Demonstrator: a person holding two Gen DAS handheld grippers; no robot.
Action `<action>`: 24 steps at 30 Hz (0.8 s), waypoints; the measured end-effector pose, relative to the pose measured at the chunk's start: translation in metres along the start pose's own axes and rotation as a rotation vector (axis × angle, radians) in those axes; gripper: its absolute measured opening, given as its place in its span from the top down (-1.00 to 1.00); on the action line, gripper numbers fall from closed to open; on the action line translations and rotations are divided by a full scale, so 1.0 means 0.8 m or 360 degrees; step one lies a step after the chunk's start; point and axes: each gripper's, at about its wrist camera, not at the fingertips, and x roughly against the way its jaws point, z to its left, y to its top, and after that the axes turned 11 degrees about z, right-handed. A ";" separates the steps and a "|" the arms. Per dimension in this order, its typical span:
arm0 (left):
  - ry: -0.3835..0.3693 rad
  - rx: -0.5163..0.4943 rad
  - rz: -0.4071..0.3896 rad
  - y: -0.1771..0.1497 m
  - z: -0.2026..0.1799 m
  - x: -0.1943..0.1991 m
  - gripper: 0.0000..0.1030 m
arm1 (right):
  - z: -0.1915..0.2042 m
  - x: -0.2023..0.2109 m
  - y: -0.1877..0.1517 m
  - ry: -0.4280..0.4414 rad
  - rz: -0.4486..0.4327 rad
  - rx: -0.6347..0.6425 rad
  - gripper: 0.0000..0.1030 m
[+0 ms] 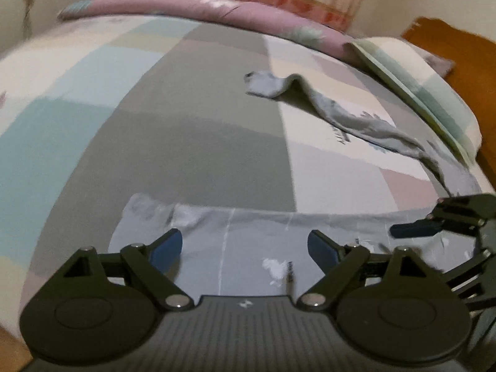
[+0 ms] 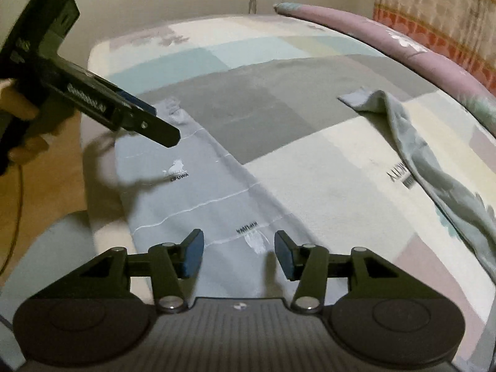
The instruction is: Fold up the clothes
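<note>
A pale blue-grey garment point(image 1: 248, 235) with thin white lines and small printed logos lies folded into a flat strip along the near edge of the bed. My left gripper point(image 1: 245, 248) hovers over it, open, with nothing between its blue pads. In the right wrist view the same strip point(image 2: 201, 192) runs away from my right gripper point(image 2: 239, 254), which is open above its near end and empty. The left gripper point(image 2: 155, 121) shows there over the strip's far end, held by a hand point(image 2: 18, 108). The right gripper point(image 1: 434, 217) appears at the right edge of the left wrist view.
A second grey garment point(image 1: 341, 114) lies crumpled in a long diagonal across the patchwork bed sheet point(image 1: 217, 108). A pillow point(image 1: 427, 93) and a pink rolled quilt point(image 1: 186, 6) line the far side. Wooden floor point(image 2: 40, 161) lies past the bed's near edge.
</note>
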 end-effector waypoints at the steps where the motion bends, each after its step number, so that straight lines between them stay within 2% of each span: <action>1: 0.0014 -0.0040 -0.0001 0.002 -0.006 -0.002 -0.71 | -0.003 0.003 -0.007 -0.0021 0.0015 -0.0025 -0.20; 3: 0.0063 -0.0110 0.0016 0.005 -0.015 -0.013 -0.71 | -0.011 0.004 -0.026 -0.0054 0.0049 -0.0077 -0.21; 5: 0.0203 -0.0152 0.0057 0.006 -0.020 -0.034 -0.71 | -0.020 0.006 -0.051 -0.0082 0.0100 -0.0149 -0.27; 8: 0.0280 -0.0117 0.0012 0.008 -0.013 -0.042 -0.71 | -0.037 0.017 -0.091 -0.0073 0.0147 -0.0293 -0.51; 10: 0.0305 -0.0066 0.0011 0.012 -0.015 -0.039 -0.71 | -0.042 0.033 -0.115 -0.0069 0.0158 -0.0350 -0.52; 12: 0.0366 -0.0064 0.0017 0.015 -0.023 -0.036 -0.70 | -0.043 0.051 -0.130 -0.0123 0.0155 -0.0357 -0.52; 15: 0.0303 -0.0137 -0.0003 0.010 -0.036 -0.028 -0.72 | -0.053 0.066 -0.147 -0.0251 0.0132 -0.0465 -0.64; 17: 0.0243 -0.0151 0.0012 0.005 -0.040 -0.029 -0.72 | -0.064 0.063 -0.159 -0.0268 0.0160 -0.0568 -0.64; 19: 0.0275 -0.0118 0.0053 0.001 -0.035 -0.036 -0.72 | -0.069 0.062 -0.174 -0.0256 0.0192 -0.0635 -0.72; 20: 0.0293 -0.0101 0.0073 -0.001 -0.032 -0.040 -0.72 | -0.068 0.065 -0.181 -0.0247 0.0181 -0.0637 -0.83; 22: 0.0314 -0.0060 0.0131 0.005 -0.034 -0.037 -0.72 | -0.065 0.073 -0.191 -0.0225 0.0172 -0.0631 -0.86; 24: 0.0353 -0.0056 0.0140 0.014 -0.043 -0.030 -0.72 | -0.069 0.087 -0.203 -0.0275 0.0144 -0.0660 -0.86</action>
